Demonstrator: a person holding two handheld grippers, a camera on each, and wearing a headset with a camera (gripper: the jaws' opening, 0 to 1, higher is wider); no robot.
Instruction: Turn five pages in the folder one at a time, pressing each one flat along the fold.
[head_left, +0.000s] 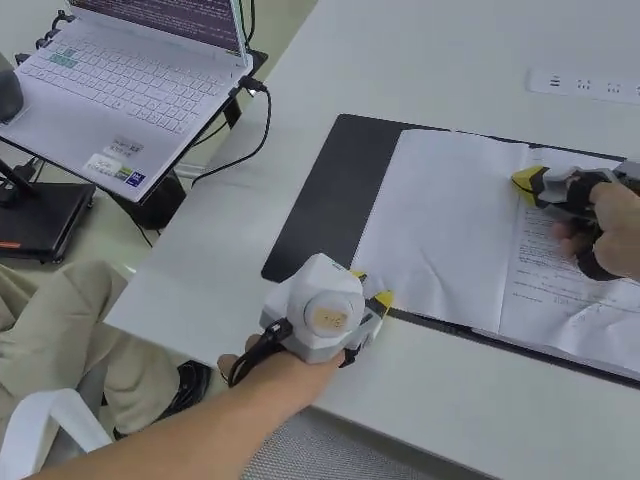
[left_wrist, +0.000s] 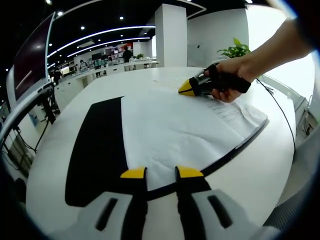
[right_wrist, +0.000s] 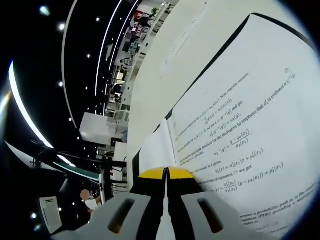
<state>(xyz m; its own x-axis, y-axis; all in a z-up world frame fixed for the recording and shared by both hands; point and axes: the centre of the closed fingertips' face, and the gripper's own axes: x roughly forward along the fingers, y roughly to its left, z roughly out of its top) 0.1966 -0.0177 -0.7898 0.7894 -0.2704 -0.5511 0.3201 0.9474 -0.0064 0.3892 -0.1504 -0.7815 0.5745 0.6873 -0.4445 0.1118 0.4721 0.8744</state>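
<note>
The black folder (head_left: 318, 200) lies open on the white table. A blank turned page (head_left: 440, 225) covers its left half, and a printed page (head_left: 565, 285) lies to the right of the fold. My right gripper (head_left: 525, 182) is shut, its yellow tips resting on the paper at the fold near the top. In the right gripper view the shut gripper (right_wrist: 165, 174) points along the printed page (right_wrist: 240, 125). My left gripper (head_left: 372, 298) sits at the folder's near edge. Its jaws (left_wrist: 161, 173) stand slightly open over the blank page (left_wrist: 170, 130), holding nothing.
A white laptop (head_left: 130, 70) on a stand sits beyond the table's left edge, with a black cable (head_left: 255, 120) running up onto the table. A white power strip (head_left: 585, 85) lies at the far right. The person's knee (head_left: 60, 320) is below the table's edge.
</note>
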